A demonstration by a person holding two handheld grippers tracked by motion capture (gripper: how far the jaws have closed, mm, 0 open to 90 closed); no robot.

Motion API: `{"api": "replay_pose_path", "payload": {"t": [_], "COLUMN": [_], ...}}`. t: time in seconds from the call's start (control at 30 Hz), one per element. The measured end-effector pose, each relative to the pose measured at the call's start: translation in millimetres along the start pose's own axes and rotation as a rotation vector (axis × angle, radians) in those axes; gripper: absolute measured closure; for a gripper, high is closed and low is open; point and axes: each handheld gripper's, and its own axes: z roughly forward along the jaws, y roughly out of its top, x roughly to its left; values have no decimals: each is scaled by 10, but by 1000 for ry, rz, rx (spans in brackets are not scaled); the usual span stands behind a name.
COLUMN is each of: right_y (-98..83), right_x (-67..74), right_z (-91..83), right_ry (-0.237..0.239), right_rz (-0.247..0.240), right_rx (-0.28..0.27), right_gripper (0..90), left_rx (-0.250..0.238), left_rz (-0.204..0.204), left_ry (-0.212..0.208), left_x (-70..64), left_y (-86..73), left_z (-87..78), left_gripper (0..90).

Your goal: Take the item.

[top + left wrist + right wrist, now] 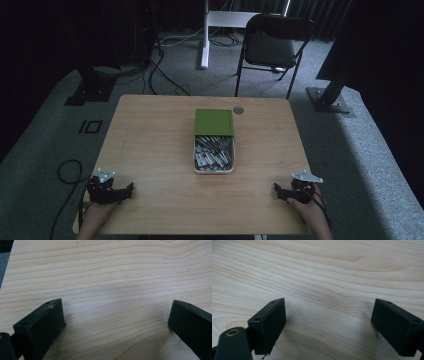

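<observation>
A white box [214, 170] full of several batteries sits in the middle of the wooden table [150, 130], with its green lid [214, 122] lying just behind it. My left gripper [131, 186] rests near the front left corner of the table, held by a hand. My right gripper [275, 188] rests near the front right corner, also in a hand. In the left gripper view my left gripper [116, 315] has its jaws wide apart over bare wood. In the right gripper view my right gripper [328, 312] is open too, with nothing between its jaws.
A small round dark disc [238, 110] lies at the table's far edge, beside the lid. Behind the table stand a black folding chair [270, 47] and a white desk leg [205, 35]. Cables [165, 75] run across the grey carpet.
</observation>
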Motion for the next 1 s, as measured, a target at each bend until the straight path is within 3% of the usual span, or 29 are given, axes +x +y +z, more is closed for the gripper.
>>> {"api": "replay_pose_path", "payload": {"t": [0.8, 1.0], "right_y": [1, 23], "right_x": [7, 22], "right_z": [-1, 11], "right_ry": [-6, 3], "right_rz": [2, 23], "right_rx": [-1, -6], "right_gripper": [129, 135], "left_rx": [1, 1], "left_rz": [0, 0], "left_ry": [0, 0], "left_x": [0, 0], "left_y": [0, 1], "left_z": [0, 0], "left_gripper": [14, 14]}}
